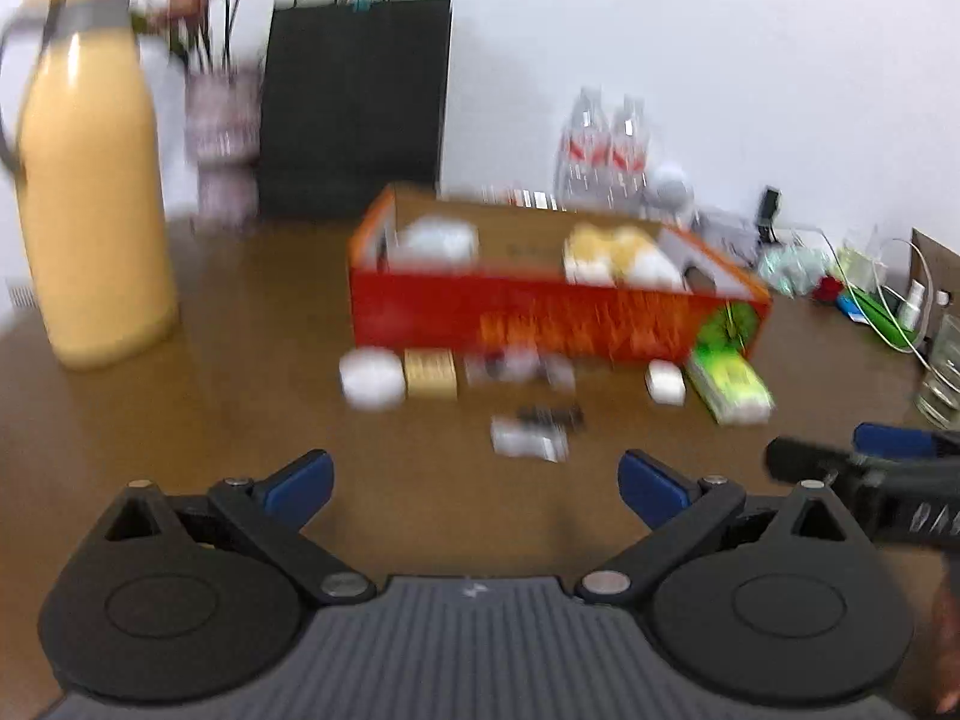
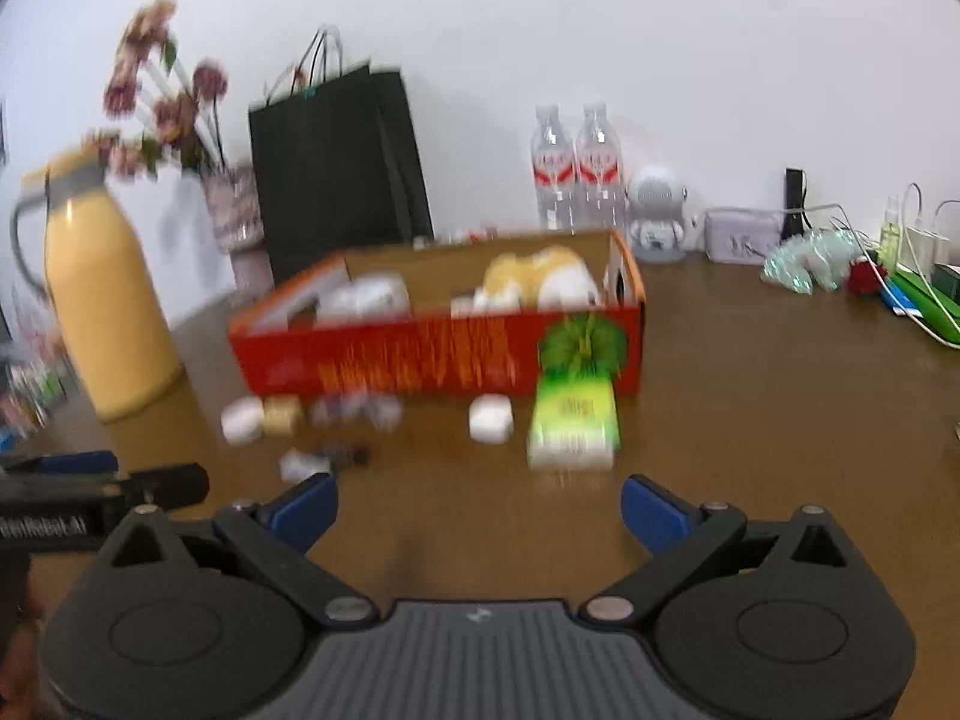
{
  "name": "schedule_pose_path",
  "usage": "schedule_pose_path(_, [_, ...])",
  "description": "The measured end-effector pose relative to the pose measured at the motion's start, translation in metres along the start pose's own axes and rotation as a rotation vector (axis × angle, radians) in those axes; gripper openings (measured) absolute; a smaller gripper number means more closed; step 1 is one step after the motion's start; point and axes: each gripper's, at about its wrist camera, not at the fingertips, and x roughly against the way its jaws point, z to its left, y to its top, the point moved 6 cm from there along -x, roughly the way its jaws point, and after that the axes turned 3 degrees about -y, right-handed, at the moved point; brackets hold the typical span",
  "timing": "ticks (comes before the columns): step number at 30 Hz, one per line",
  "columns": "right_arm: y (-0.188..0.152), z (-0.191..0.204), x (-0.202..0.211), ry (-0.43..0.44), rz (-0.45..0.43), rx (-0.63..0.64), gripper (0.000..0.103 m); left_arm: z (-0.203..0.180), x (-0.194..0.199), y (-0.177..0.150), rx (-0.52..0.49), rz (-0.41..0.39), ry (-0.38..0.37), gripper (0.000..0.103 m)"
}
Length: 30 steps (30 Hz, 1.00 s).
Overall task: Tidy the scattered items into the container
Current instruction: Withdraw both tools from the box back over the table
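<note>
A red and orange cardboard box (image 1: 540,318) (image 2: 420,354) sits open on the brown table with white and yellow items inside. In front of it lie scattered items: a white round case (image 1: 371,377) (image 2: 242,420), a small gold box (image 1: 429,373) (image 2: 282,415), a white square case (image 1: 665,381) (image 2: 490,417), a green and white carton (image 1: 729,387) (image 2: 573,423), and small dark and white pieces (image 1: 531,435) (image 2: 318,461). My left gripper (image 1: 477,489) is open and empty, short of the items. My right gripper (image 2: 479,510) is open and empty too, just before the green carton.
A yellow jug (image 1: 90,204) (image 2: 105,294) stands at the left, a vase of flowers (image 2: 231,210) and a black paper bag (image 1: 354,102) (image 2: 336,174) behind the box. Two water bottles (image 2: 576,171), a white figurine (image 2: 657,213), cables and small clutter (image 2: 900,276) line the back right. A glass (image 1: 942,372) stands at the right.
</note>
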Motion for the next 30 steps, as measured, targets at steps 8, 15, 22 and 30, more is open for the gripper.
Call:
schedule_pose_path(8, [-0.032, 0.000, -0.007, -0.031, 0.093, -0.032, 0.103, 0.013, -0.011, -0.026, 0.003, 0.064, 0.085, 0.103])
schedule_pose_path(15, [-0.036, 0.009, -0.013, -0.086, 0.123, 0.040, 0.103, 0.007, -0.013, -0.029, -0.040, 0.077, 0.118, 0.103])
schedule_pose_path(22, [-0.036, 0.009, -0.013, -0.092, 0.129, 0.055, 0.103, 0.007, -0.012, -0.029, -0.038, 0.075, 0.120, 0.103])
schedule_pose_path(30, [-0.036, 0.010, -0.014, -0.093, 0.130, 0.056, 0.103, 0.007, -0.012, -0.030, -0.037, 0.075, 0.122, 0.103])
